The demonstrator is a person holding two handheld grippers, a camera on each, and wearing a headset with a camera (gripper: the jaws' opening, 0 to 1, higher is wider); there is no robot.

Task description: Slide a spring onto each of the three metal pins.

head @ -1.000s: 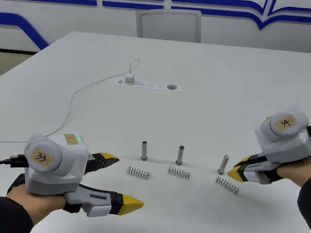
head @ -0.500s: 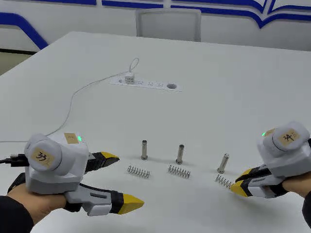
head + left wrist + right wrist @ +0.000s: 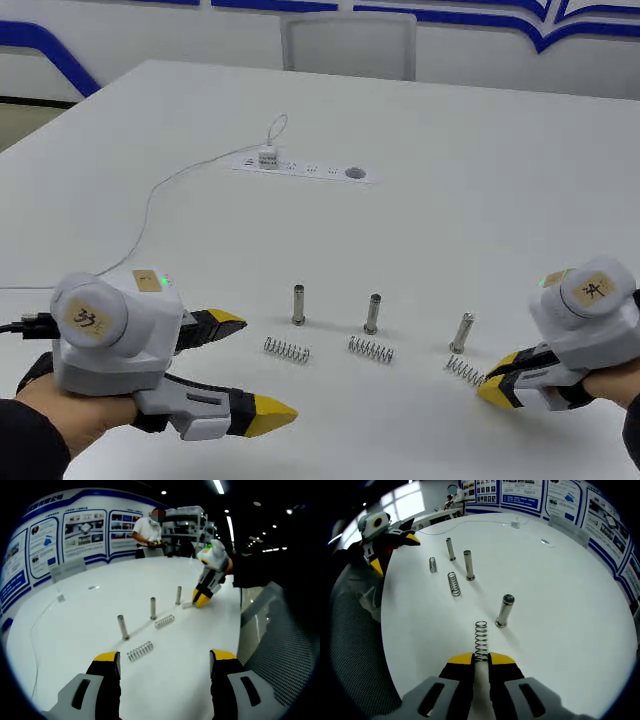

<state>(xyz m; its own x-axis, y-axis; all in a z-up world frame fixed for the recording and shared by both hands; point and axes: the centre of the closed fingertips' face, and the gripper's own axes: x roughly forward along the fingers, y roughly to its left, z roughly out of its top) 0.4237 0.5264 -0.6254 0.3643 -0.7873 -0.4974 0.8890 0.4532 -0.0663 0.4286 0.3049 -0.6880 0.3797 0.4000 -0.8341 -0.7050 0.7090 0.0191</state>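
Progress: my right tongs (image 3: pixel 481 657) dropped onto the right spring (image 3: pixel 481 636), seemingly pinching its end for lifting; left tongs (image 3: pixel 162 661) gape.

Left gripper (image 3: pixel 260 366) low at left, jaws wide apart. Right gripper (image 3: pixel 481 659) jaws pinched on spring (image 3: pixel 481 635) end.

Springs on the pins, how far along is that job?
Nothing done yet: all three pins stand bare. In hand: the right gripper is shut on the end of the right spring, which lies on the table. Left: all three springs; the left gripper is open.
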